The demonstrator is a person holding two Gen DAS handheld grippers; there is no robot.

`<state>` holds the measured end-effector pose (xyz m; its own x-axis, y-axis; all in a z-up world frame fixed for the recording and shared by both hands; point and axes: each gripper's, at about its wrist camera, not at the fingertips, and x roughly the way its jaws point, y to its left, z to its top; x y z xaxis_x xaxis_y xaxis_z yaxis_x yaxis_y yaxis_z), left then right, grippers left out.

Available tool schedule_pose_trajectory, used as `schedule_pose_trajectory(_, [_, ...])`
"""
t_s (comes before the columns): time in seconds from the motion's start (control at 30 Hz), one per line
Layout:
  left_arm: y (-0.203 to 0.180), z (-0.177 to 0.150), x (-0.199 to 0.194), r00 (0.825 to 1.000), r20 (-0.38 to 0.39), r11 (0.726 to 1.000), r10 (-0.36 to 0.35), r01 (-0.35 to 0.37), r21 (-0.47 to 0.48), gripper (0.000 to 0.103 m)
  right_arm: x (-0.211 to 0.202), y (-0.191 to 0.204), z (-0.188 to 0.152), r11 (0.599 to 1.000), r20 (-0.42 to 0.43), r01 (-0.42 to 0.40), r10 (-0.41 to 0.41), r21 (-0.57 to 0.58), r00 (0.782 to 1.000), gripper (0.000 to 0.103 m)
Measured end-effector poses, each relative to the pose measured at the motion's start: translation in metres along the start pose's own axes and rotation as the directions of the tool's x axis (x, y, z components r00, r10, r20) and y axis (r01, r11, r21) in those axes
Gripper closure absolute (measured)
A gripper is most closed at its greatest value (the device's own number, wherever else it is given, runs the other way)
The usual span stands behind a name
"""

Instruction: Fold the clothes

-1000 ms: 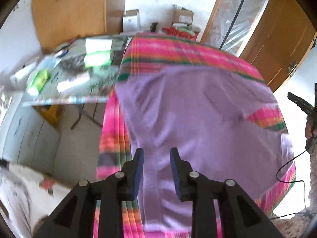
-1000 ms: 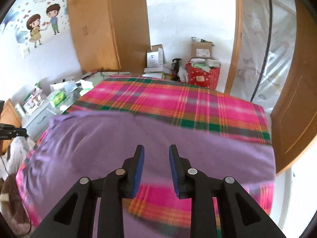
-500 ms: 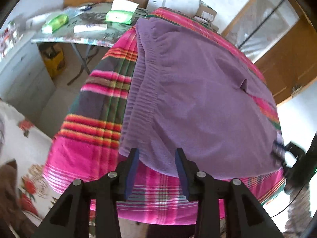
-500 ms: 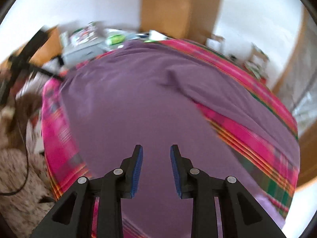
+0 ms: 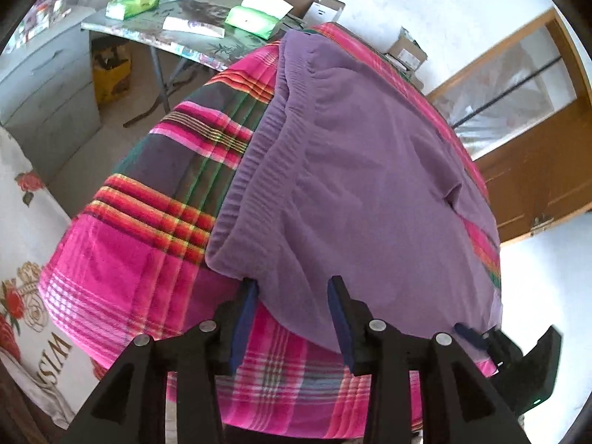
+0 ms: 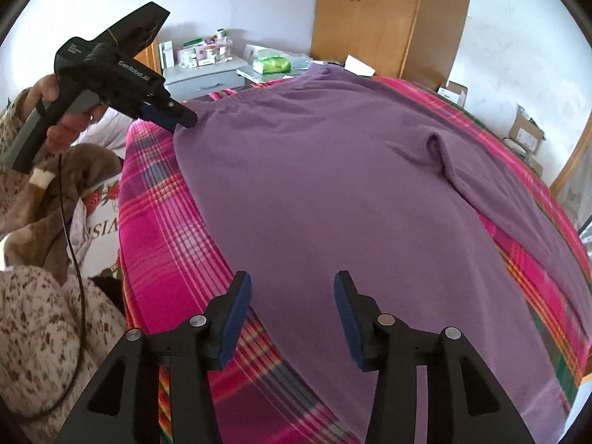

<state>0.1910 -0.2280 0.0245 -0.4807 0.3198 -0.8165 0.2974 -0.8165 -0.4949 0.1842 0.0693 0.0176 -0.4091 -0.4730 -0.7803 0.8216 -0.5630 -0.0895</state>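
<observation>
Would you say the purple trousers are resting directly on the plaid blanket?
Touching. The right wrist view shows the purple trousers lying flat on the plaid blanket, no gap at their edge; the left wrist view agrees.

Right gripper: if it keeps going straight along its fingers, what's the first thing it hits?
Most likely the purple knit garment spread on the pink plaid blanket: its near edge lies just ahead between the opening jaws of the right gripper. Depth is uncertain.
</observation>
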Motion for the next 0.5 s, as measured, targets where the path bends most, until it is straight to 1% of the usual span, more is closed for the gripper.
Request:
schedule_pose_trajectory(0.03, [0.002, 0.001, -0.001, 1.0, 0.011, 1.0, -0.012, 0.012, -0.018, 0.066, 0.003, 0.002, 0.0, 1.0, -0.008, 0.008, -0.008, 0.008, 1.0, 0.054])
schedule_pose_trajectory(0.13, [0.008, 0.003, -0.003, 0.998, 0.053, 0.998, -0.021, 0.024, -0.049, 0.09, 0.004, 0.003, -0.001, 0.999, 0.009, 0.005, -0.006, 0.033, 1.0, 0.054])
schedule_pose_trajectory(0.2, [0.011, 0.004, -0.002, 0.996, 0.071, 0.997, -0.044, 0.049, -0.064, 0.095, 0.004, 0.006, -0.001, 0.999, 0.014, 0.01, -0.01, 0.045, 1.0, 0.054])
schedule_pose_trajectory(0.23, [0.013, 0.004, -0.003, 0.995, 0.08, 0.995, -0.058, 0.064, -0.071, 0.097, 0.004, 0.008, -0.001, 0.999, 0.018, 0.006, -0.007, 0.048, 1.0, 0.054])
schedule_pose_trajectory(0.3, [0.013, 0.005, -0.004, 0.993, 0.1, 0.995, -0.064, 0.071, -0.07, 0.098, 0.004, 0.01, -0.001, 0.999, 0.026, -0.001, 0.0, 0.053, 1.0, 0.054])
schedule_pose_trajectory(0.37, [0.016, 0.005, -0.006, 0.989, 0.12, 0.992, -0.083, 0.093, -0.082, 0.098, 0.005, 0.012, 0.0, 0.998, 0.031, -0.004, 0.002, 0.057, 1.0, 0.054])
schedule_pose_trajectory(0.5, [0.025, 0.004, -0.013, 0.978, 0.164, 0.98, -0.127, 0.149, -0.129, 0.099, 0.006, 0.016, 0.0, 0.998, 0.039, 0.017, -0.019, 0.058, 0.999, 0.054])
